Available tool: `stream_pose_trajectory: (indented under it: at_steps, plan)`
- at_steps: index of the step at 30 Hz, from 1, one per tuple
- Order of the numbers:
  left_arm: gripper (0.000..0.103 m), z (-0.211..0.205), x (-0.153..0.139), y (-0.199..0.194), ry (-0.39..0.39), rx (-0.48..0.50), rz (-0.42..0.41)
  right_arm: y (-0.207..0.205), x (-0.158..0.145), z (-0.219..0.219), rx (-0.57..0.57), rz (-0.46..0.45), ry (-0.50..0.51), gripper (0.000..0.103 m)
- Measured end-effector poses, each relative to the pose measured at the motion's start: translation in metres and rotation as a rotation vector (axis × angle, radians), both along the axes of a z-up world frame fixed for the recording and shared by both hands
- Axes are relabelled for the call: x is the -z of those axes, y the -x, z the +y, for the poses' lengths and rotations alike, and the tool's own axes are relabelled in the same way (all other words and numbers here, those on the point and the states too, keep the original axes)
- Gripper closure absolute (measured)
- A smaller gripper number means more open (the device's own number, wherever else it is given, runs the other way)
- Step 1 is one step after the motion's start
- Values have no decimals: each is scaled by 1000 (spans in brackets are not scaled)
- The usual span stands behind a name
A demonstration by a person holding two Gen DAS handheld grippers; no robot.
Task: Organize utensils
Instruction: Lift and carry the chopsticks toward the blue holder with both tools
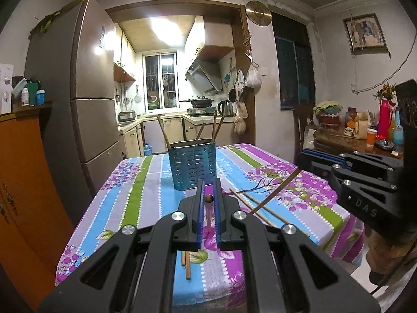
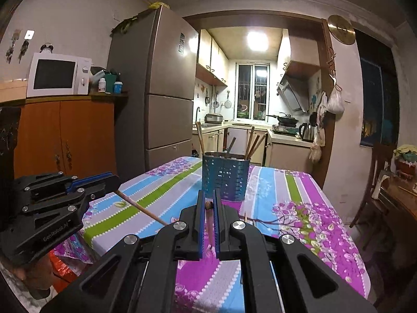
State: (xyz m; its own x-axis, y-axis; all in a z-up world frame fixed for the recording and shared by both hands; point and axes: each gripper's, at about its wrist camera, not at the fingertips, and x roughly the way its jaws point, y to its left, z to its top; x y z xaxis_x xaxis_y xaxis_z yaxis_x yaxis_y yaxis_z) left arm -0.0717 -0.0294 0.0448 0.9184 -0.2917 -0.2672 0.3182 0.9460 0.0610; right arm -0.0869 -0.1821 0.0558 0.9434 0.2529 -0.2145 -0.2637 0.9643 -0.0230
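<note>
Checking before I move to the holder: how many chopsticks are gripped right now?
2: one chopstick in the left hand-held gripper, one in the right hand-held gripper. None looks hidden.

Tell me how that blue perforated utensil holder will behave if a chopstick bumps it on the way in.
The utensil holder stands tall and narrow, so it may tip. Its perforated walls suggest it is light. The tablecloth under it could let it slide.

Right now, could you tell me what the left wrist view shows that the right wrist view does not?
Only the left wrist view shows loose chopsticks on the tablecloth and a red thermos on the side table. Only the right wrist view shows the microwave. Both show the blue utensil holder with chopsticks standing in it, and both grippers, left gripper and right gripper, each shut on one chopstick.
</note>
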Motion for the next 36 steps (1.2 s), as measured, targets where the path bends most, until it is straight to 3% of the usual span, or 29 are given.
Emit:
stream_pose_trajectory:
  at_steps: [17,25,36]
  plan:
    - [98,-1,-29,-58,2,26,78,-71,-39,-2,-89,83,-30,96]
    - [98,0,-47,-80,31,52,141,-90,-63,-1,-107,78,-30,96]
    - [98,-1,-68,-95,36,52,125,-107,-79,-3,-110,83,-38,96]
